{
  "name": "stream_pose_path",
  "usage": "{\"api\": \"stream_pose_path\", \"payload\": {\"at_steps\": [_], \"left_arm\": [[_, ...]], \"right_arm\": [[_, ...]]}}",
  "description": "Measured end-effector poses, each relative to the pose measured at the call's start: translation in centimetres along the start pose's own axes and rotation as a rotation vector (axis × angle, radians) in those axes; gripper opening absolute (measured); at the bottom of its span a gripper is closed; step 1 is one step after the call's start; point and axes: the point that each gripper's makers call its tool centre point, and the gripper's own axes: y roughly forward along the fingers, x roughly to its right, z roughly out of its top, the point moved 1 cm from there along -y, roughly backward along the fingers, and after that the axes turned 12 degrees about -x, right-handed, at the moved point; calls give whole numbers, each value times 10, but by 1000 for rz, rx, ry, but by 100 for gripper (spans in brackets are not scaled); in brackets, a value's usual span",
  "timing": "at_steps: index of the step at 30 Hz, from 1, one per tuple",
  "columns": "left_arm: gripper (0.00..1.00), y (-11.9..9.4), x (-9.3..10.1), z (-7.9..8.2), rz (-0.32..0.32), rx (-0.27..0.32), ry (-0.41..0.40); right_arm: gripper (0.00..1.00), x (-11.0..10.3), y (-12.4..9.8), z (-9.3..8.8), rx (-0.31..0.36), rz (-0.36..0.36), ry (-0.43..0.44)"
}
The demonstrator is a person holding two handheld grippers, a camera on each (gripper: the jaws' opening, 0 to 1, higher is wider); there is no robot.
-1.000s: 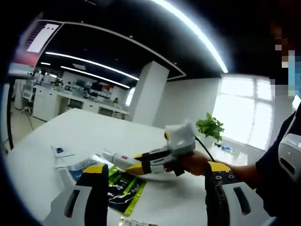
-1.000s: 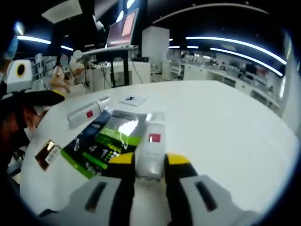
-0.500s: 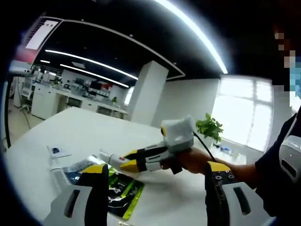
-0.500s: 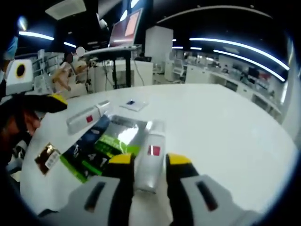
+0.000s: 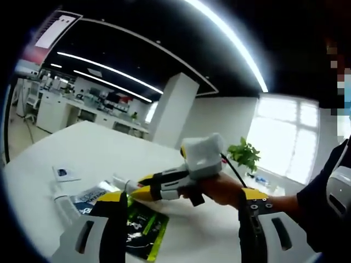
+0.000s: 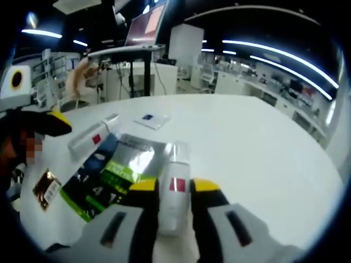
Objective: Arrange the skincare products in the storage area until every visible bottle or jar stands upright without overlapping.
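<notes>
1. White round table [image 6: 263, 148] in an open-plan office; ceiling light strips, white pillar, desks behind, potted plant [image 5: 244, 155] by a bright window.
2. Right gripper [image 6: 174, 189] points forward and slightly down over the table, yellow-tipped jaws closed against the sides of a white tube [image 6: 175, 186] with a red label, tube's capped end pointing away from the camera.
3. In the left gripper view that right gripper [image 5: 143, 190] comes in from the right, held level in a person's hand [image 5: 219, 189], tube sticking out past its tips towards the left.
4. Left gripper [image 5: 178, 205] is held above the table near its edge, jaws spread wide apart with nothing between them.
5. Second white tube [image 6: 92, 136] with red label lies flat on the table, well left of the held one, beside a green-and-black foil packet [image 6: 118, 172].
6. Small white card [image 6: 149, 118] with a blue mark lies farther back; a brown-gold sachet [image 6: 46, 186] lies near the table's left edge.
7. Packet is partly hidden under the right jaws; print on the labels too small to read; left side of the right gripper view is blocked by a dark shape with a yellow tip.
</notes>
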Motion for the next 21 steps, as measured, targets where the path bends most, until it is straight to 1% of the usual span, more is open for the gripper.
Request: {"api": "stream_pose_path", "payload": {"at_steps": [5,9,16,21], "left_arm": [[82,5,-3,4,-15,11,-26],[79,7,-7,6,-23,18,-50],[69,15,-18,14,-18,36,-107],[66,21,-26,23,-9,60,-147]], "right_arm": [[20,0,-2,2,29,-10,-5],[19,2,-9,0,49,-16,-14],[19,1,-22,9,120,-35,-38],[19,0,-31,15,162,-48,-54]]}}
